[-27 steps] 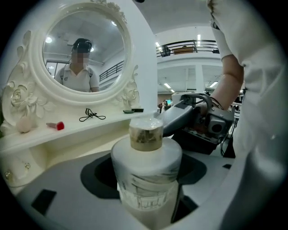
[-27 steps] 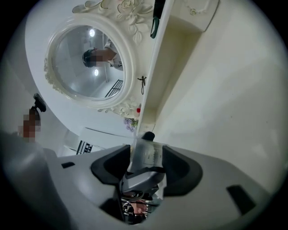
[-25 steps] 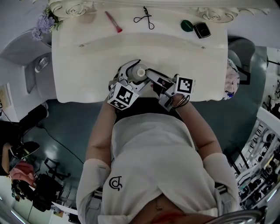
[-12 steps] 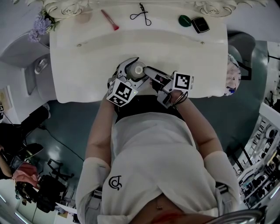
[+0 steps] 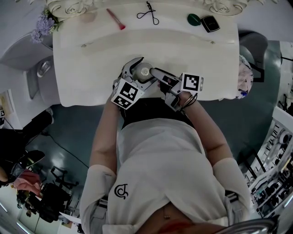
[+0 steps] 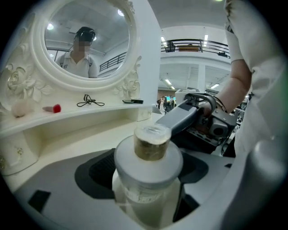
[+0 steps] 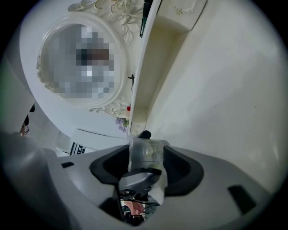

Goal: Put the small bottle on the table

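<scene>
A small white bottle [image 5: 143, 71] with a brownish neck stands upright between the jaws of my left gripper [image 5: 140, 73], over the white table [image 5: 87, 68] near its front edge. In the left gripper view the bottle [image 6: 148, 164] fills the gap of that gripper [image 6: 145, 179]. Its jaws have just been opening and now stand wide beside it, so the gripper is open. The bottle's base is hidden. My right gripper [image 5: 155, 74] reaches in from the right. Its jaws have just opened slightly, and its pads still touch a clear cap [image 7: 146, 152] on the bottle's neck [image 6: 153, 132].
Along the back shelf lie a red brush [image 5: 115, 19], an eyelash curler [image 5: 149, 11], a green compact [image 5: 194, 19] and a black case [image 5: 210, 23]. An ornate oval mirror [image 6: 85, 40] rises behind. Purple flowers [image 5: 43, 25] sit at the back left corner.
Both grippers and the bottle stay at the same spot by the table's front edge. Only the head view has shifted a little.
</scene>
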A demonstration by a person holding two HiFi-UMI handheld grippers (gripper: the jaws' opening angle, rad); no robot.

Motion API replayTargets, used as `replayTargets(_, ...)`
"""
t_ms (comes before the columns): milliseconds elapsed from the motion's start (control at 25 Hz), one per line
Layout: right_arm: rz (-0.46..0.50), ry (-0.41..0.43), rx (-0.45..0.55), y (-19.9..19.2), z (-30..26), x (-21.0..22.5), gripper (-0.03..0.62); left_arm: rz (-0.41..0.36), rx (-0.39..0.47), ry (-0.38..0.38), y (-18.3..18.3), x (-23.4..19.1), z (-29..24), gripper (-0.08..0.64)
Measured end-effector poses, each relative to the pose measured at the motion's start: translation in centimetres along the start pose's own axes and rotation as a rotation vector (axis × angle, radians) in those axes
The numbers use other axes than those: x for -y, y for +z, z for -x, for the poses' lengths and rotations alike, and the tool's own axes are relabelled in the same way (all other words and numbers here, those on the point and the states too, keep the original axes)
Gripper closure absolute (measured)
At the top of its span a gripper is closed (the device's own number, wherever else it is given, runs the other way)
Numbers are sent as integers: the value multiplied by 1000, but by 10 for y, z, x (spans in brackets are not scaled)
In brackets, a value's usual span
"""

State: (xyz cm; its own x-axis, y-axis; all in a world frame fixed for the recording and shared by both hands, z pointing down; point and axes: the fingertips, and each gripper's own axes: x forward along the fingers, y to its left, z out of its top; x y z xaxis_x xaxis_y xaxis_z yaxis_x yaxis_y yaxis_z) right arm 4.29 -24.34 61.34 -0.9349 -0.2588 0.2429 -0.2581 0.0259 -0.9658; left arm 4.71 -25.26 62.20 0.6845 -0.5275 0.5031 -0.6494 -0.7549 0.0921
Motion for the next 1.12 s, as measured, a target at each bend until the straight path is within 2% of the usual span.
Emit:
replayTargets(80, 23, 24, 23, 2, 0, -7, 381, -12, -5, 7, 3, 0, 6, 173)
replayTargets(160, 52, 48, 63, 8, 4, -16, 447, -31, 19, 24, 12, -2, 13, 173)
replayTargets(320, 63, 107, 132, 21, 16, -34, 484, -93, 85, 82, 35, -2, 34, 175)
replayTargets(440, 85, 121, 173, 28, 27, -46, 540, -76, 150, 94, 54, 0, 52, 186)
replayTargets(520, 110, 121, 205, 33, 35, -54, 577, -53, 193, 129, 68, -5, 64, 260)
replayTargets(640, 169, 114, 225, 34, 42, -70, 583, -32, 246, 206, 90, -15, 82, 399)
replayTargets(720, 236, 79, 209, 32, 46, -79, 583, -27, 263, 236, 99, -16, 90, 433)
replayTargets(880, 443, 11, 216, 41, 56, -109, 584, -42, 297, 314, 118, -19, 110, 534)
replayTargets(1000, 599, -13, 239, 45, 60, -134, 584, -81, 343, 427, 136, -26, 132, 548)
replayTargets(1120, 776, -40, 280, 51, 69, -161, 584, -95, 385, 462, 155, -30, 151, 548)
